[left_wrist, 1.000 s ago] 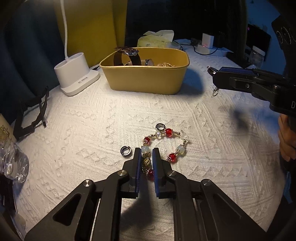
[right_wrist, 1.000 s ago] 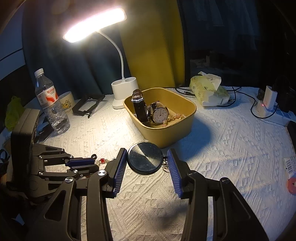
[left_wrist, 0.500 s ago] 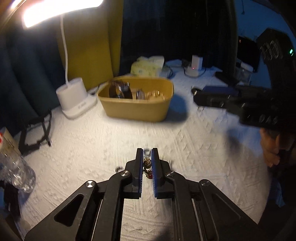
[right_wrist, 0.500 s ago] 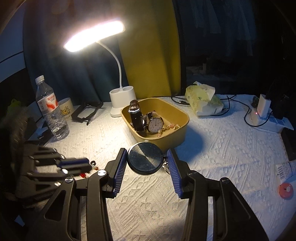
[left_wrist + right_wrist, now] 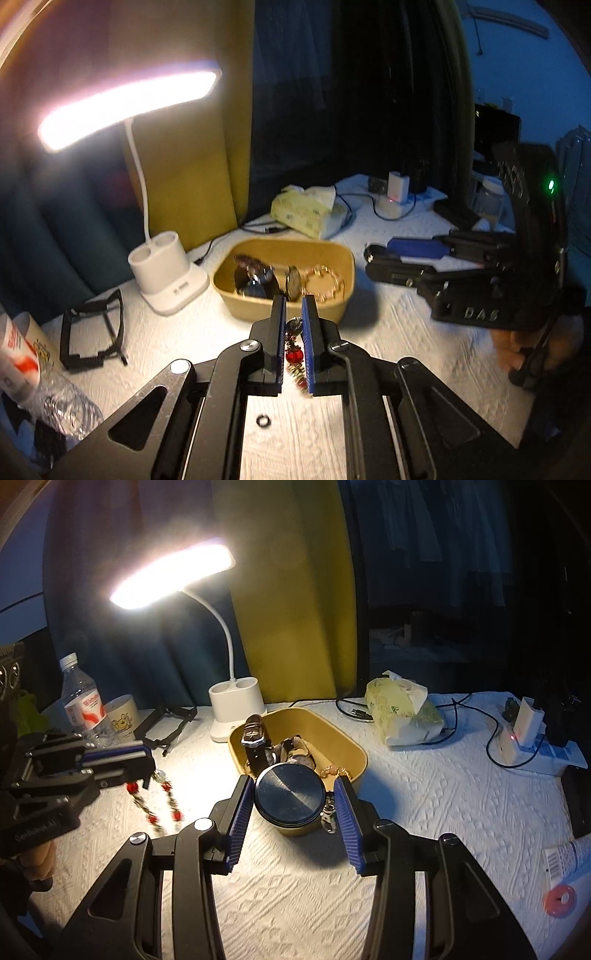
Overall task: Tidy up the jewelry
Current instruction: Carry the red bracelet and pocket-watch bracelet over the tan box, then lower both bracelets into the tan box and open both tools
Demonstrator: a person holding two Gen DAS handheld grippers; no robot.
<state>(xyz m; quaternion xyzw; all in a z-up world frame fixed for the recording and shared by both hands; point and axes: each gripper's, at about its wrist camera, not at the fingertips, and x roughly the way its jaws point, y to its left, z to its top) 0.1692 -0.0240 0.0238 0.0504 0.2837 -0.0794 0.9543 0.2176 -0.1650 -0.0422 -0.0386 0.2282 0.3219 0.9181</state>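
My left gripper is shut on a bracelet of red and pale beads, which hangs in a loop clear of the white cloth. In the right wrist view the left gripper is at the left. My right gripper is shut on a round dark case with a metal clasp dangling beside it, held just in front of the yellow tray. The tray holds watches and a gold chain. A small dark ring lies on the cloth under my left gripper.
A lit white desk lamp stands left of the tray. Black glasses, a water bottle and a mug sit at the left. A tissue pack, cables and a charger are behind; an orange cap lies right.
My left gripper has risen and tilted up, lifting the bracelet off the cloth and leaving the ring behind. My right gripper has moved slightly up towards the tray with the case.
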